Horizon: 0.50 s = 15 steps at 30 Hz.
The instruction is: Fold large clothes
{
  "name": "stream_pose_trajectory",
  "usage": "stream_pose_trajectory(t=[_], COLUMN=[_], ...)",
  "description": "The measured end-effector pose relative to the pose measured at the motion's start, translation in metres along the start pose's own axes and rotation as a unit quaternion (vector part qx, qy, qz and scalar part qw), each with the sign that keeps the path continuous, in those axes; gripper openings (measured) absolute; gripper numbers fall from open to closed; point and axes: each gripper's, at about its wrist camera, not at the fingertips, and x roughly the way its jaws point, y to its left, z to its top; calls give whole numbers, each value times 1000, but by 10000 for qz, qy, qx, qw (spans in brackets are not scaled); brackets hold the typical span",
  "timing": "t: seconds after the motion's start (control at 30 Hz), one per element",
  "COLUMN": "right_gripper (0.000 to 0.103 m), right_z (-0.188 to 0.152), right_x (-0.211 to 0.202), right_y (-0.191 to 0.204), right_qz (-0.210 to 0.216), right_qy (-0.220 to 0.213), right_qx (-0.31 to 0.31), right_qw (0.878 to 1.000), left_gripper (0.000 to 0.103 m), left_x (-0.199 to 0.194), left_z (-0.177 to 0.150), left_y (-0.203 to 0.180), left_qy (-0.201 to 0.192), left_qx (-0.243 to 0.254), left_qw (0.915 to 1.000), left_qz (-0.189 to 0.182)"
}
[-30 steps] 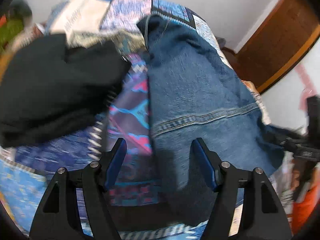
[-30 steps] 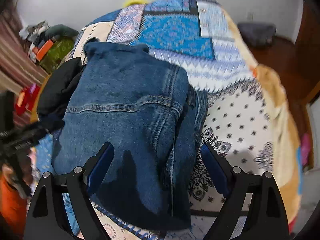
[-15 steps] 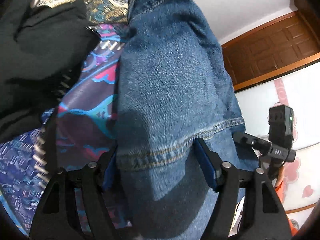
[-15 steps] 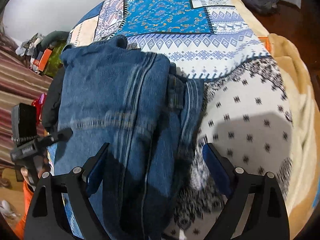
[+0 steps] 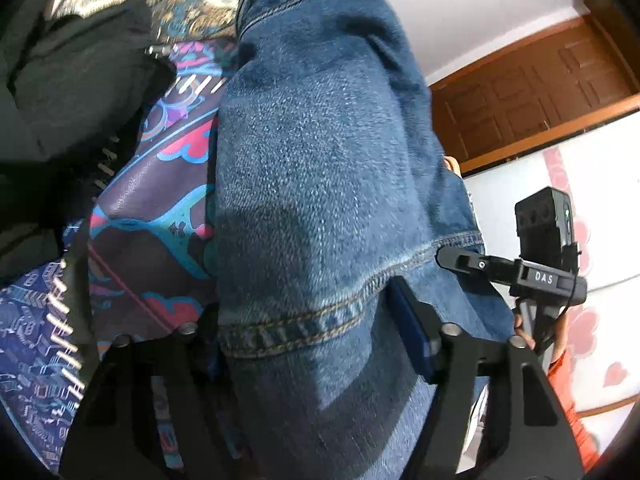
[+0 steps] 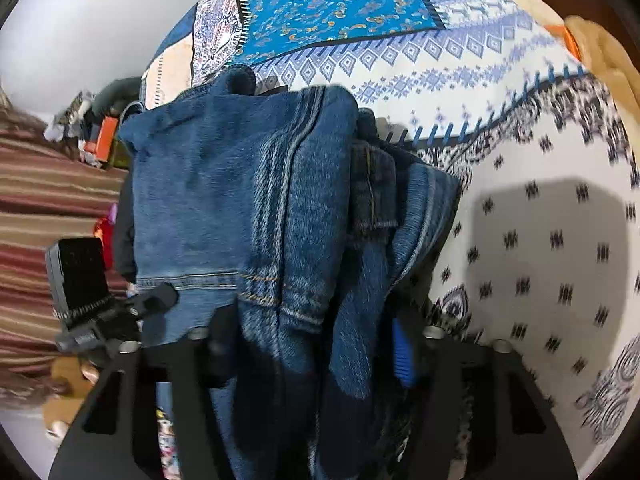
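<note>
Closing left claw and right claw on denim jacket | thick, stitched folds | patterned quilt

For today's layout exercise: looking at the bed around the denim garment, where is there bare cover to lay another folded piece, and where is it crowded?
Free: the white dotted cover right of the denim jacket, and the blue patchwork beyond it. Crowded: the jacket's left side, where a black garment leaves only a narrow strip of purple patterned cloth.
</note>
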Motion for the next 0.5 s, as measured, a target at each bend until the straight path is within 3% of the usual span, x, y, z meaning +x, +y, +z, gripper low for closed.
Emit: stream_pose_trajectory(t=[0.1,0.23,0.5], right_gripper=[35,30,29], right_z=[-7,-16,-28], right_x=[-9,-25,-61], right_y=[9,32,86], right_qz=[-60,-198,-178], right_qy=[-109,-246,-534], right_qx=[-50,-377,-992], right_qw=[9999,9988,9935], left_gripper=[48,44,42], left_x=[-12,-32,-114], left_z=[-5,-14,-25], left_y=[-14,-38,-64], left_qy=[-122,-261,-924], left_qx=[209,533,795], left_qw=[9997,9976,9922], left_qz=[93,351,263])
